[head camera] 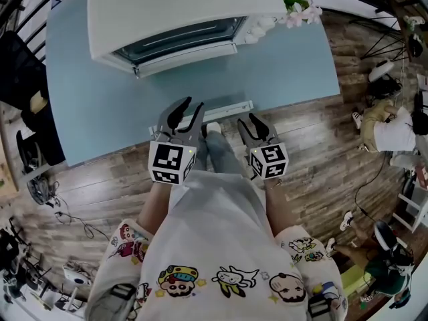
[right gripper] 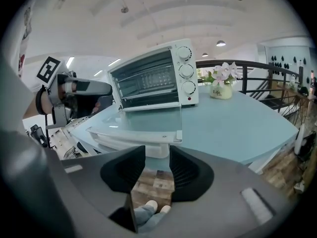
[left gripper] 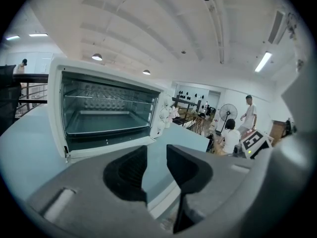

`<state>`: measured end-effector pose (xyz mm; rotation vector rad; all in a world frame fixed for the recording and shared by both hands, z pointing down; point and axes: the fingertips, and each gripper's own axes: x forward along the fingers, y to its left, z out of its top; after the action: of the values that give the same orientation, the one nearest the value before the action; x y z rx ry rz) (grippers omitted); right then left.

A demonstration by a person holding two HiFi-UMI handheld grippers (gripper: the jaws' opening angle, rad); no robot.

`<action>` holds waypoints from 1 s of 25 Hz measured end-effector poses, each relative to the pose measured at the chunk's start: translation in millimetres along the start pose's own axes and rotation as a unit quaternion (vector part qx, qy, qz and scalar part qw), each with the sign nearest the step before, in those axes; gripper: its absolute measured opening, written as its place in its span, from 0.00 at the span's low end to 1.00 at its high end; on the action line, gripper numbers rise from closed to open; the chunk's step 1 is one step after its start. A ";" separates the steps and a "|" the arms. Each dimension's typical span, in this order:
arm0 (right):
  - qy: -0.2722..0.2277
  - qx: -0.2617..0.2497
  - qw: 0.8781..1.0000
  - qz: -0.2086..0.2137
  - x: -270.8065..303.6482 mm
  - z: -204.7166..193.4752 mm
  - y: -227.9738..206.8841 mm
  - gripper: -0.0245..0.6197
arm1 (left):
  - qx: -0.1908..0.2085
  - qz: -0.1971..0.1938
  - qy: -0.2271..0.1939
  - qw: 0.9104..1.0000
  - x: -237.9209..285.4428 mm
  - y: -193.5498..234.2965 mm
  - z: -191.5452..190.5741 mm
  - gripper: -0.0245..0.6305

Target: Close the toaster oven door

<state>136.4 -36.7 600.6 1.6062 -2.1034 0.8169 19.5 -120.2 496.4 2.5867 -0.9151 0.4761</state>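
Toaster oven door point(right gripper: 148, 120) down flat, untouched.
Left tongs point(head camera: 189, 112) and right tongs point(head camera: 252, 127) part open, empty, just short of its handle point(head camera: 224, 108) ahead at counter point(head camera: 301, 65) edge, likely staged to lift it.

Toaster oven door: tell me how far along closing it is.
Done: nothing yet. The toaster oven door lies folded down flat over the light blue table, so the oven cavity is open. In hand: nothing. The left gripper and right gripper are open and empty near the door handle. Left: lift the door at its handle and swing it up shut.
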 end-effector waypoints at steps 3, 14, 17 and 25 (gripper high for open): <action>0.000 0.012 1.000 -0.003 4.9 -4.8 -2.3 0.28 | -0.002 -0.003 0.004 1.000 -1.2 -1.7 -5.6 0.22; -0.028 0.031 0.999 -0.018 23.2 -2.8 -13.1 0.28 | -0.015 -0.004 0.016 1.000 -7.2 -5.1 -24.0 0.22; -0.037 0.033 0.998 -0.026 25.5 -0.7 -15.5 0.28 | -0.018 0.002 0.014 1.000 -10.2 -4.6 -25.4 0.22; -0.039 0.019 0.999 -0.032 32.5 3.5 -15.4 0.22 | -0.022 0.010 0.010 1.000 -19.3 -3.3 -26.7 0.22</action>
<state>142.3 -65.8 621.1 1.7427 -2.0891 0.7901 2.3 -96.0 511.0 2.5312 -0.9336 0.4820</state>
